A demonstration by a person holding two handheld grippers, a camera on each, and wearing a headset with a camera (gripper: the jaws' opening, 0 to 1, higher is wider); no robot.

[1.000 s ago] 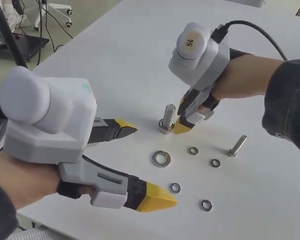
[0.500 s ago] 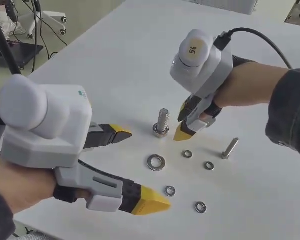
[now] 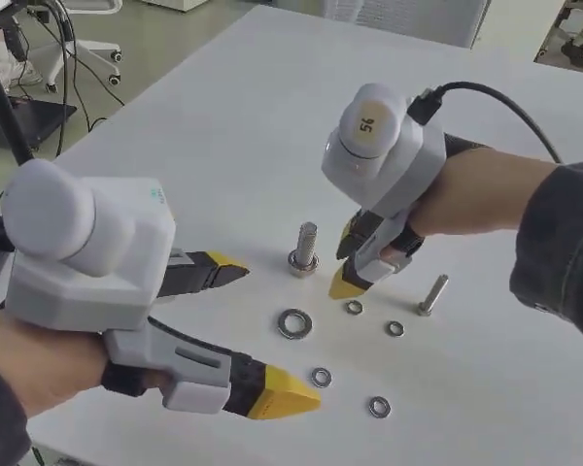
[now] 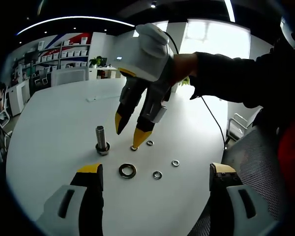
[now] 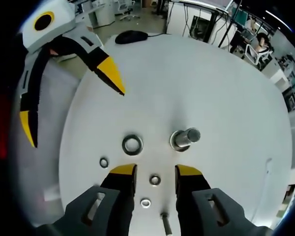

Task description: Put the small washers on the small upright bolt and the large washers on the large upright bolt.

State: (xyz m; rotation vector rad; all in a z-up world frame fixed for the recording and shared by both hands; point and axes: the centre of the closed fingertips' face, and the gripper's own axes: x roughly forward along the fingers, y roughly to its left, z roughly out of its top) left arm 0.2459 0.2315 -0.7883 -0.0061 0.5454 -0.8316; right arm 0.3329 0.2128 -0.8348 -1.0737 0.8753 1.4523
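A large bolt (image 3: 304, 249) (image 4: 102, 140) (image 5: 184, 137) stands upright on its head on the white table. In front of it a large washer (image 3: 294, 323) (image 4: 127, 170) (image 5: 132, 144) lies flat. Several small washers lie about; one small washer (image 3: 354, 308) (image 5: 155, 180) sits just under my right gripper (image 3: 346, 260) (image 5: 156, 170) (image 4: 129, 131), which is open and straddles it from above. A small bolt (image 3: 432, 294) (image 5: 163, 221) lies on its side at the right. My left gripper (image 3: 262, 330) (image 4: 156, 169) hovers wide open and empty near the front edge.
More small washers (image 3: 321, 377) (image 3: 379, 407) (image 3: 395, 329) lie toward the table's front. The table edge (image 3: 126, 107) runs along the left, with chairs and cables on the floor beyond. A person's sleeve (image 3: 559, 243) comes in from the right.
My right gripper has drawn away from the base of the large bolt, toward me and rightward, over a small washer. The left gripper has hardly moved. The head camera has shifted.
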